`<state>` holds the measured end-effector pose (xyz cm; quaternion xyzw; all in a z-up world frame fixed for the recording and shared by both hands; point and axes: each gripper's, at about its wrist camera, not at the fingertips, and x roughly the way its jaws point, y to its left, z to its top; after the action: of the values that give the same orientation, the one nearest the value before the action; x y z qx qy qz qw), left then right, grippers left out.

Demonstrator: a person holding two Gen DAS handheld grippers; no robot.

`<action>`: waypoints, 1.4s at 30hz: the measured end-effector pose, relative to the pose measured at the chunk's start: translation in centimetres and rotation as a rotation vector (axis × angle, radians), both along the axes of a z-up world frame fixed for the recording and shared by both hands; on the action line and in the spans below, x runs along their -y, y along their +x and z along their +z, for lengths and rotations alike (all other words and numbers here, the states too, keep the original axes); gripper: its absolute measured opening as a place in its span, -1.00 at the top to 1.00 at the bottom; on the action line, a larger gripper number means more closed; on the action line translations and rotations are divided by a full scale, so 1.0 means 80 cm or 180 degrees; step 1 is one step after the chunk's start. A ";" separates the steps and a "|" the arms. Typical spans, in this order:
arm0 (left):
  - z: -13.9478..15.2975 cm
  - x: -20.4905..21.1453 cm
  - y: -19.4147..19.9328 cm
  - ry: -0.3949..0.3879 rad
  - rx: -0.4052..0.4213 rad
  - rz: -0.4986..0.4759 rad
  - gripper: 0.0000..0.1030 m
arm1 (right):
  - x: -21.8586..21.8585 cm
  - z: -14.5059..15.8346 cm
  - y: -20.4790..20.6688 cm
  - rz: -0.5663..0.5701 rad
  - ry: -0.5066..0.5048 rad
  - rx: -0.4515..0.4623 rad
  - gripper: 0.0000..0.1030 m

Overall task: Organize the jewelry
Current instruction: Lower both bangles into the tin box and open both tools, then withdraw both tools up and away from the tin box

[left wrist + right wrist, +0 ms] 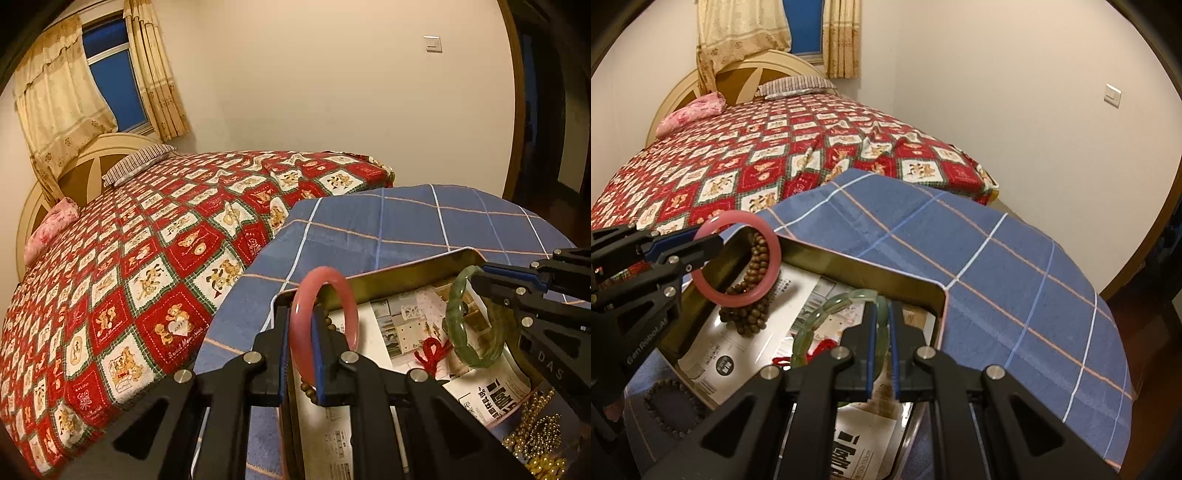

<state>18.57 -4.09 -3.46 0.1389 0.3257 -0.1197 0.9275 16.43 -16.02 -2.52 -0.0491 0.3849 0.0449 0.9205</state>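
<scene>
Gripping pink bangle (334, 291), left tool (301, 354); right tool (881, 343) clamps green bangle (827, 314); wooden beads (755, 295) clear only right view.

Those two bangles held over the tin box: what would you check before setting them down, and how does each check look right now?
1. Left tool clamped on the pink bangle: ok.
2. Right tool clamped on the green bangle: ok.
3. Both bangles above the tin box: ok.
4. Bare paper lining below the pink bangle: not ok, wooden bead bracelet lies there.
5. Red knotted cord clear of the green bangle's landing spot: cannot tell.
</scene>
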 end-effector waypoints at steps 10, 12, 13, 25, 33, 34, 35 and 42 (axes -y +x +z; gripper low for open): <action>-0.008 0.002 0.002 0.0029 -0.0033 0.0006 0.79 | 0.001 -0.008 0.001 0.0003 0.0032 -0.0048 0.82; -0.009 0.003 0.002 0.0039 -0.0047 0.0004 0.79 | 0.001 -0.010 0.001 0.0010 0.0031 -0.0055 0.82; -0.010 0.002 0.003 0.0040 -0.0054 0.0008 0.79 | 0.000 -0.010 0.001 0.0013 0.0031 -0.0056 0.82; -0.009 -0.003 0.003 0.0010 -0.0105 0.0081 0.54 | -0.002 -0.008 -0.002 0.0017 0.0026 -0.0042 0.31; 0.003 -0.007 -0.015 0.0047 0.0080 0.0120 -0.38 | 0.001 0.001 -0.008 -0.0003 0.0052 0.0012 0.03; 0.002 -0.007 -0.016 0.0068 0.0085 0.0131 -0.38 | 0.000 0.002 -0.010 0.0003 0.0047 0.0023 -0.04; 0.002 -0.007 -0.017 0.0079 0.0079 0.0138 -0.39 | -0.001 0.003 -0.011 0.0008 0.0040 0.0034 -0.06; 0.005 -0.017 -0.036 0.0001 0.0067 0.0169 -0.39 | 0.002 0.012 -0.029 -0.0007 0.0015 0.0097 -0.11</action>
<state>15.71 -2.73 -3.09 0.1316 0.3195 -0.0935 0.9337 14.10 -16.16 -1.53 -0.0471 0.3708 0.0440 0.9265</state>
